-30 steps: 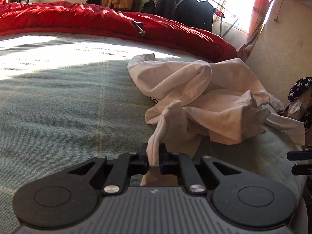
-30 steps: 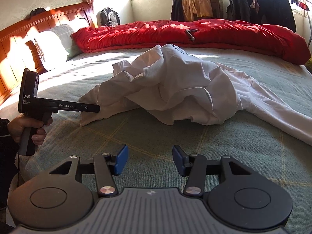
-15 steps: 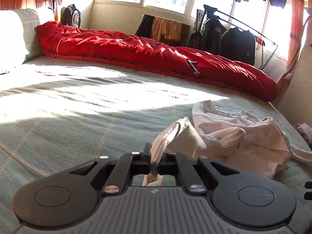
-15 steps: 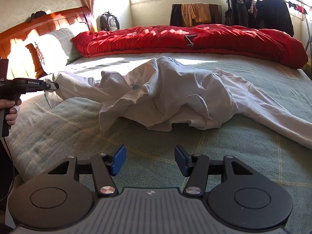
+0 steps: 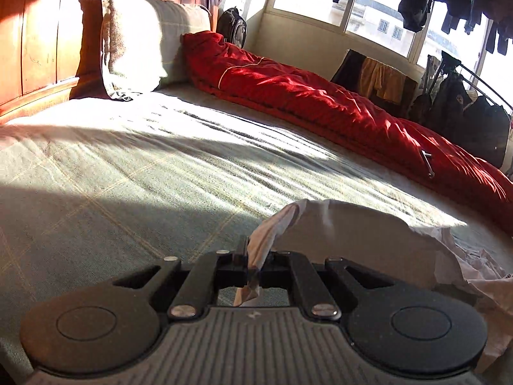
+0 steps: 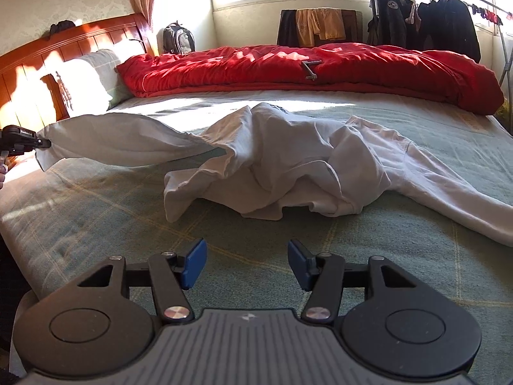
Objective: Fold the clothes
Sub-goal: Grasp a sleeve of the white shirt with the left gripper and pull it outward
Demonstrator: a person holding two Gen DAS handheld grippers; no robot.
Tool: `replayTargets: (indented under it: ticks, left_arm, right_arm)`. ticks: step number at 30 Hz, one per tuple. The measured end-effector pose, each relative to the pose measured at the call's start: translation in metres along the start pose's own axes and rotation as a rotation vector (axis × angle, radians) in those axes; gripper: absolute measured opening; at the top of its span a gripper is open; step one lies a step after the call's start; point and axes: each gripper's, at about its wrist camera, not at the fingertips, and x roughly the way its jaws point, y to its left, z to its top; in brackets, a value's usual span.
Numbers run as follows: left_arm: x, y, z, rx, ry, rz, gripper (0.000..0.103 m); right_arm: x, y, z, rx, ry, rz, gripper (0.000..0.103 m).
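Observation:
A white long-sleeved top (image 6: pixel 288 160) lies crumpled in the middle of the green checked bed (image 6: pixel 96 218). One sleeve (image 6: pixel 121 142) is stretched out to the left, lifted off the sheet. My left gripper (image 5: pixel 255 264) is shut on that sleeve's cuff (image 5: pixel 266 237); in the right wrist view the left gripper (image 6: pixel 45 142) shows at the far left edge. The other sleeve (image 6: pixel 449 202) trails flat to the right. My right gripper (image 6: pixel 246 261) hangs open over bare sheet, in front of the top and apart from it.
A red quilt (image 6: pixel 320 67) runs along the far side of the bed. A pillow (image 5: pixel 144 41) leans on the wooden headboard (image 5: pixel 38 32). A rack of dark clothes (image 6: pixel 433 22) and a backpack (image 6: pixel 178 40) stand by the window.
My left gripper has pulled the sleeve further left toward the headboard, stretching it out from the heap. The right gripper has barely moved and stays open.

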Motion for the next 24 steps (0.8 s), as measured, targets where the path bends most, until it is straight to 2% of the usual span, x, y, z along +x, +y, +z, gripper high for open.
replayTargets:
  ticks: [3, 7, 9, 12, 21, 24]
  left_arm:
    - [-0.004, -0.001, 0.015, 0.019, -0.033, 0.010, 0.003]
    - [-0.020, -0.014, 0.032, 0.068, -0.122, -0.013, 0.003]
    - [-0.028, -0.018, 0.035, 0.094, -0.159, -0.027, 0.004]
    - [-0.034, -0.023, 0.027, 0.142, -0.161, -0.045, 0.004]
    - [-0.039, -0.042, -0.050, 0.407, 0.034, -0.088, 0.004]
    - [-0.048, -0.056, -0.080, 0.499, 0.086, -0.134, 0.004]
  right_arm:
    - [0.002, -0.002, 0.000, 0.014, 0.001, -0.002, 0.061]
    - [0.004, -0.001, 0.000, 0.020, 0.002, -0.004, 0.061]
    - [0.004, 0.000, 0.000, 0.014, 0.004, -0.001, 0.061]
    - [0.005, 0.000, 0.001, 0.008, 0.010, 0.001, 0.061]
    - [0.011, 0.006, 0.001, 0.000, 0.020, 0.026, 0.063]
    - [0.014, 0.010, 0.001, -0.004, 0.025, 0.037, 0.063]
